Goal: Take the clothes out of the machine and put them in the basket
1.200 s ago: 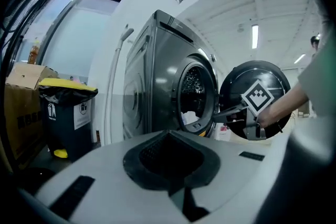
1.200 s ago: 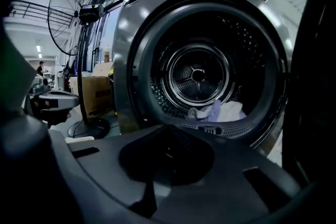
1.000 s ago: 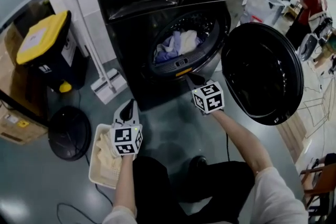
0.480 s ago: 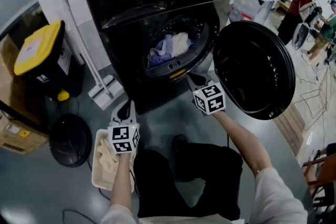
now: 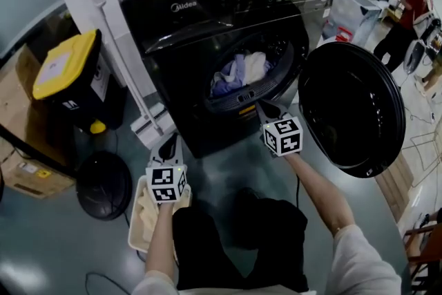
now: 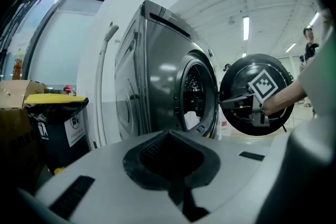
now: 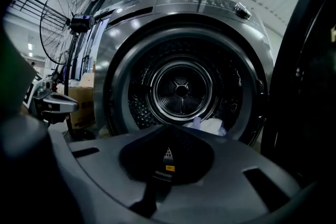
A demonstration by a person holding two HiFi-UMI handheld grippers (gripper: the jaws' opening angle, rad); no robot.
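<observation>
The black front-loading machine (image 5: 228,17) stands with its round door (image 5: 352,107) swung open to the right. Blue and white clothes (image 5: 242,71) lie at the front of the drum, also visible as clothes (image 7: 210,126) and a white piece (image 6: 191,119). My right gripper (image 5: 265,108) is shut and empty, just below the drum's lip, and points into the drum (image 7: 181,89). My left gripper (image 5: 168,143) is shut and empty too, above the white basket (image 5: 133,235) on the floor. Cream clothes (image 5: 146,212) lie in the basket.
A black bin with a yellow lid (image 5: 69,76) and a cardboard box (image 5: 24,166) stand at the left. A round black disc (image 5: 103,184) lies on the floor beside the basket. A white mop (image 5: 146,122) leans by the machine. A person in red (image 5: 409,14) stands far right.
Both grippers have risen a little in front of the machine. Their jaws stay shut with nothing in them. The clothes in the drum and basket lie as before.
</observation>
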